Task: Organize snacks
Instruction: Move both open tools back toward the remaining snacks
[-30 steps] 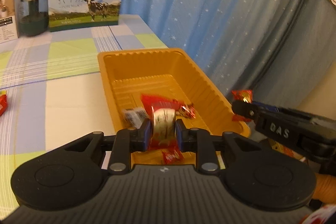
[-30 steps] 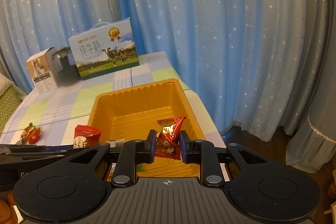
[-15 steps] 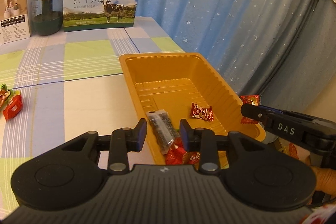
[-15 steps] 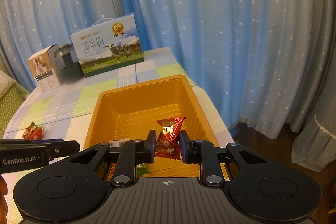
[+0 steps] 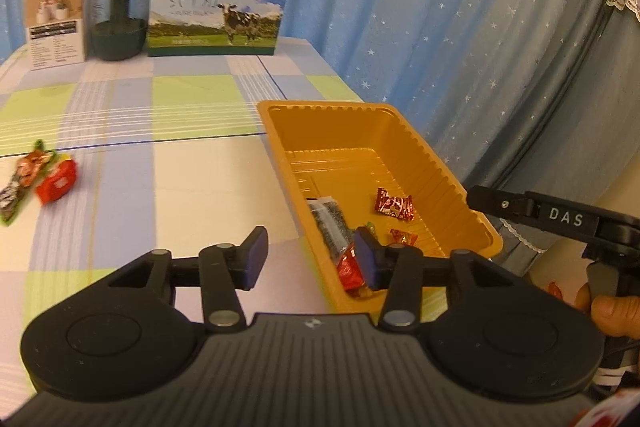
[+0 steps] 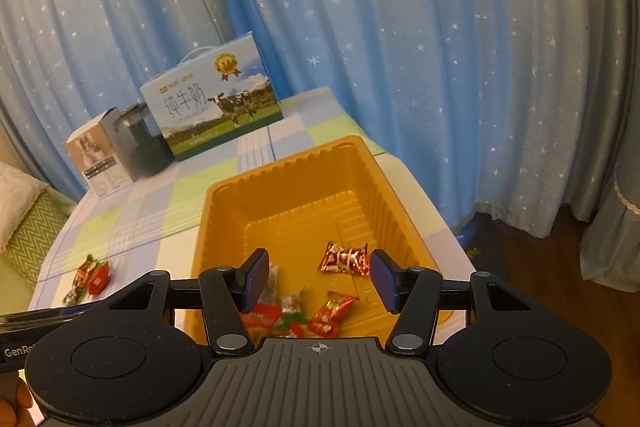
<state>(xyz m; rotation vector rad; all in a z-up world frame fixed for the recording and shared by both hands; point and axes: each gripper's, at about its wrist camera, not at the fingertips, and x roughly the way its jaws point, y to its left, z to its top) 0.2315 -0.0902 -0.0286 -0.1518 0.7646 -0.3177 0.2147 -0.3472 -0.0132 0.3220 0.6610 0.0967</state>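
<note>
Orange snack tray (image 6: 224,227) at bench (image 5: 120,187) edge holds several wrapped candies (image 6: 344,259); 3 more snacks (image 5: 44,179) lie apart. Left gripper (image 5: 312,259), right gripper (image 6: 320,277) fingers spread, empty. Risk: reaching arm nudges tray off edge.

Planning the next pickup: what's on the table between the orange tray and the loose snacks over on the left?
Only bare checked tablecloth lies between the orange tray and the loose snacks, seen in the left wrist view.

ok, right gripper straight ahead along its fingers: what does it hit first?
Probably the orange plastic tray: the open right gripper points into it, toward the red foil-wrapped candy on its floor. Depth is unclear, so it might pass over the candy to the far wall.
</note>
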